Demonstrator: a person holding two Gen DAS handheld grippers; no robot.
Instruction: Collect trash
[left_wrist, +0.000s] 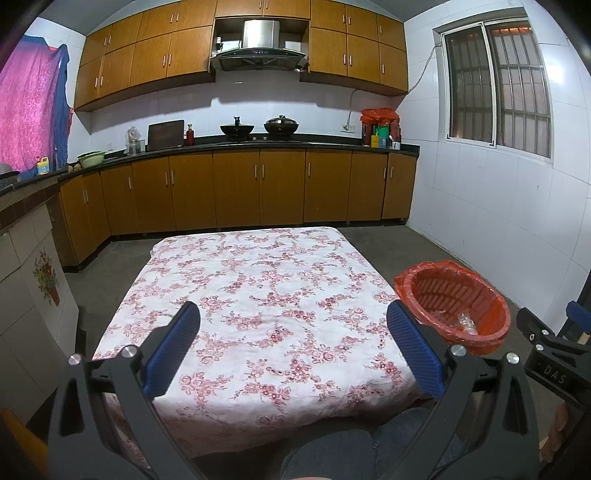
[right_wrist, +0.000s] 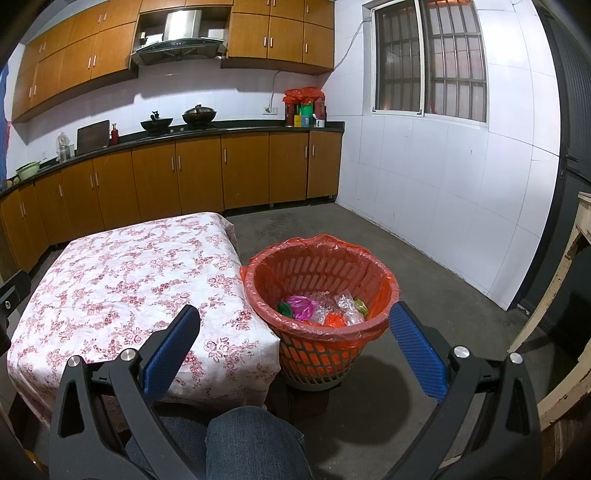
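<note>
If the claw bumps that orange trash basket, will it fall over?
Probably it would tip or slide easily. The basket looks like thin slotted plastic, holds only crinkly wrappers, so it is likely light. It seems perched on a small stand rather than the floor, narrower at its base.

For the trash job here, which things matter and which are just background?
Job:
- basket with red liner
- wrappers inside it
- table, nothing left on its cloth
- left gripper and right gripper, both open, holding nothing

Background:
- woks
- red bottle
- green basin
</note>
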